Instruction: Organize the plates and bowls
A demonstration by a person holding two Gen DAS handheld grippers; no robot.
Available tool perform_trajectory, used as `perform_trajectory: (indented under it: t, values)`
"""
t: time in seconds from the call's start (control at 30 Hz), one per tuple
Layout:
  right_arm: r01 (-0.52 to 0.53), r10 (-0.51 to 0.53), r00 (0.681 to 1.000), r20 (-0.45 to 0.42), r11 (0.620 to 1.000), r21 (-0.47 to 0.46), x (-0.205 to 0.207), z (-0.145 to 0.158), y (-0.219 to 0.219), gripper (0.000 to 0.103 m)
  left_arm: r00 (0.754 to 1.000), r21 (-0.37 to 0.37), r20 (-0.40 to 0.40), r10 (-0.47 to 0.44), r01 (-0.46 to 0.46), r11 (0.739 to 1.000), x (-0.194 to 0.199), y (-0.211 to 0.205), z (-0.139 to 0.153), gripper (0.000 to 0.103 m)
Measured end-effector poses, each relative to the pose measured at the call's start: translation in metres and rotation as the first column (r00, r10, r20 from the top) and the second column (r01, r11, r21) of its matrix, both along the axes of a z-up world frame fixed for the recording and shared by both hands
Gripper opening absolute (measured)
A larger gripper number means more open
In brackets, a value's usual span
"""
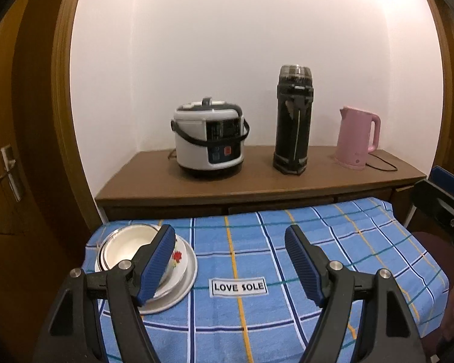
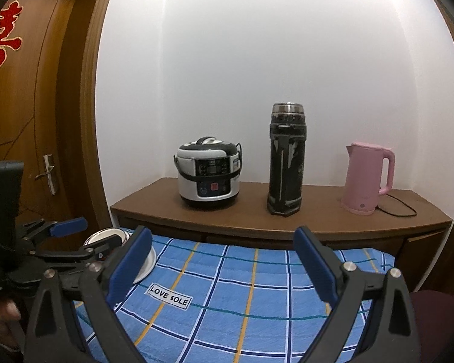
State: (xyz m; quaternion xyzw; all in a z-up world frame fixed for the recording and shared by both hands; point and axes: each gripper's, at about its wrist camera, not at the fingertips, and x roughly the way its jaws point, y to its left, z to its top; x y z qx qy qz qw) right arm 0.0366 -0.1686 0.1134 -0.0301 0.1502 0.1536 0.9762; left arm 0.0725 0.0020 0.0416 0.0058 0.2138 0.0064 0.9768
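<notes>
- Left wrist view: the left gripper (image 1: pixel 230 260) hovers over the blue checked cloth (image 1: pixel 333 242) with its jaws spread wide and nothing between them; its left finger (image 1: pixel 154 266) only passes in front of the stack.
- The stack sits at the table's near-left corner: bowls (image 1: pixel 127 246) nested inside one another on plates (image 1: pixel 183 275), probably gathered there to keep the crockery compact.
- I count two plates by their rims and at least two bowls, one with a red flower; the finger hides part, so the count is not certain.
- Right wrist view: the right gripper (image 2: pixel 224 264) is likewise released and empty, well apart from the stack.
- On the sideboard (image 1: pixel 257 181) stand one rice cooker (image 1: pixel 208 139), one dark flask (image 1: pixel 293 121) and one pink kettle (image 1: pixel 358 139).
</notes>
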Motion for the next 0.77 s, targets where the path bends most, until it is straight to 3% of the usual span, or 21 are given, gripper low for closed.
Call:
perform_trajectory:
  t: [0.13,0.5,0.77]
  values:
    - [0.014,-0.014,1.000,0.027,1.000,0.000,-0.006,0.006,-0.006,0.098,0.999,0.006,0.035,-0.024,0.024,1.000,-0.004,-0.007,0.006,0.077]
    - [0.038,-0.038,0.999,0.037,0.999,0.009,-0.012,0.008,-0.020,0.098,0.996,-0.047,0.023,-0.082,0.083,0.995,0.002,-0.018,0.006,0.077]
    - [0.059,-0.060,0.997,0.043,0.998,0.017,-0.018,0.010,-0.033,0.098,0.994,-0.003,0.064,-0.084,0.084,0.996,-0.003,-0.034,0.009,0.077]
